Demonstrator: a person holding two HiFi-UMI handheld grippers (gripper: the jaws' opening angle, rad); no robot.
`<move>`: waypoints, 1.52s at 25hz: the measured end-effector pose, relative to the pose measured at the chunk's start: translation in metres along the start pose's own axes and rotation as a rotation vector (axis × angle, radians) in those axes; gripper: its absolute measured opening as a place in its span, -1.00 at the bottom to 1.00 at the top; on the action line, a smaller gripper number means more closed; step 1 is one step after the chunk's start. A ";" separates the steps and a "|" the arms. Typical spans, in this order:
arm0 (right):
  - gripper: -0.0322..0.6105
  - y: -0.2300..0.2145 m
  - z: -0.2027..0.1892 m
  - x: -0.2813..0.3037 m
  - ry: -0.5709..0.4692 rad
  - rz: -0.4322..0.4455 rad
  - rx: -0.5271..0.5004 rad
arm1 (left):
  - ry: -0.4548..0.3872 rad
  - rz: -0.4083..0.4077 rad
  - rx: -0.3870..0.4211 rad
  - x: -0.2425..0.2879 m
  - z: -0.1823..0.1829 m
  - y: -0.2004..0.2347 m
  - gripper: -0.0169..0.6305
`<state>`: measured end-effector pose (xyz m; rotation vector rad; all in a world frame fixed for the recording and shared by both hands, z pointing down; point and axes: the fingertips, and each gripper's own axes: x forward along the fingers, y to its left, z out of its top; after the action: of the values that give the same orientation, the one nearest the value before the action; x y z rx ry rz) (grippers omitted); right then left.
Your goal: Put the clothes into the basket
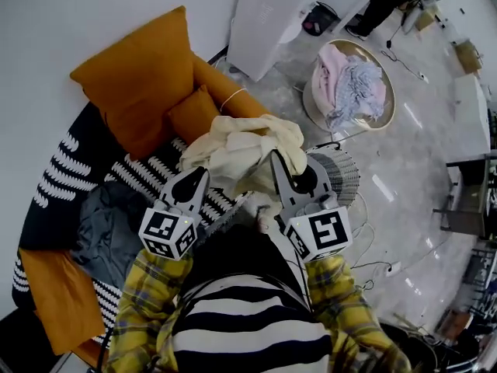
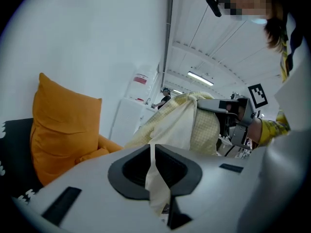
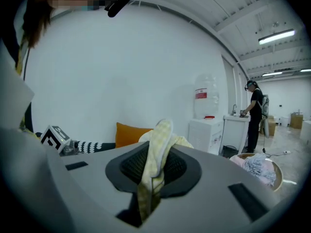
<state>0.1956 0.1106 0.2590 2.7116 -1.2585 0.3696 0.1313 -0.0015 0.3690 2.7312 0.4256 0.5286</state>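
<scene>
A pale yellow garment [image 1: 247, 152] hangs bunched in the air between both grippers, above the sofa's edge. My left gripper [image 1: 203, 172] is shut on a thin fold of it [image 2: 156, 176]. My right gripper [image 1: 276, 160] is shut on a thicker checked fold [image 3: 154, 168]. In the left gripper view the cloth [image 2: 187, 123] spreads toward the right gripper. The round wicker basket [image 1: 387, 116] stands on the floor at the upper right, holding pink and grey-blue clothes [image 1: 351, 84]; in the right gripper view the basket [image 3: 278, 171] shows at the right edge.
An orange cushion [image 1: 140, 76] leans on the sofa with its black-and-white throw [image 1: 70, 173]; a grey garment [image 1: 116, 224] lies there. A round wire fan guard [image 1: 342, 173] sits on the floor by my right gripper. White cabinets [image 1: 268, 18] and a person [image 3: 253, 115] stand farther off.
</scene>
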 end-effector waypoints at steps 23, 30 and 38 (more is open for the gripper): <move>-0.70 -0.227 0.020 -0.186 -0.173 -0.492 0.111 | 0.064 -0.336 0.164 0.142 0.028 -0.183 -0.88; -0.69 -0.266 -0.025 -0.221 -0.109 -0.547 0.154 | 0.113 -0.410 0.185 0.184 0.005 -0.237 -0.88; -0.69 -0.290 -0.104 -0.242 0.022 -0.563 0.229 | 0.195 -0.452 0.206 0.216 -0.025 -0.280 -0.88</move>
<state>0.2498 0.4974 0.2891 3.0767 -0.4224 0.4884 0.2496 0.3320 0.3547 2.6489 1.1690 0.6536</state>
